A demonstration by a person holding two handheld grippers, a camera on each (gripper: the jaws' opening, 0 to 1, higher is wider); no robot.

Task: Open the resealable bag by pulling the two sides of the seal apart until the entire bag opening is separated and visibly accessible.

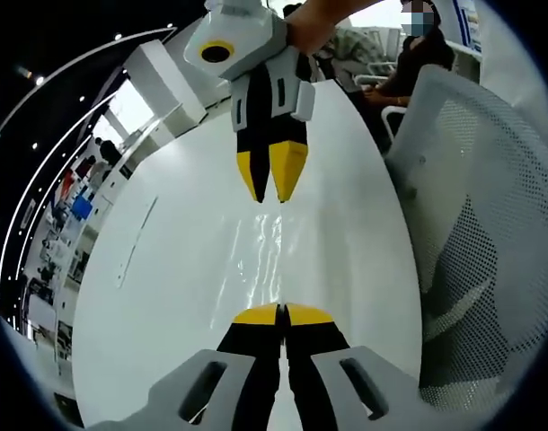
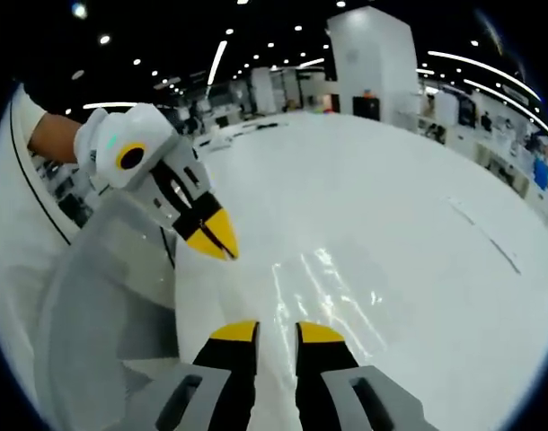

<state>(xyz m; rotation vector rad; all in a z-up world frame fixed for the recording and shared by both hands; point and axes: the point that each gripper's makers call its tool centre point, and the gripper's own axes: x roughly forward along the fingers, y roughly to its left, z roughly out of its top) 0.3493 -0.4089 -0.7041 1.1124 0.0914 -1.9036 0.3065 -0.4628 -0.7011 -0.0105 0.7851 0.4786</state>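
Across the middle of the left gripper view, a clear resealable bag (image 1: pixel 267 260) lies flat on the white table (image 1: pixel 166 269), showing mostly as glossy wrinkles between the two grippers. At the bottom centre of this frame, the left gripper (image 1: pixel 280 313) has its yellow-tipped jaws pressed together at the bag's near edge; whether they actually pinch the film I cannot tell. From the top centre the right gripper (image 1: pixel 271 184) reaches down, held by a hand (image 1: pixel 314 22), its yellow tips nearly meeting just above the bag's far edge. A white mesh chair (image 1: pixel 485 242) fills the right side.

Low in the right gripper view, the right gripper (image 2: pixel 278 332) shows a narrow gap between its jaws, with nothing seen between them. The bag (image 2: pixel 332 287) glints just above them. The left gripper (image 2: pixel 216 235) enters from the upper left with its tips together.
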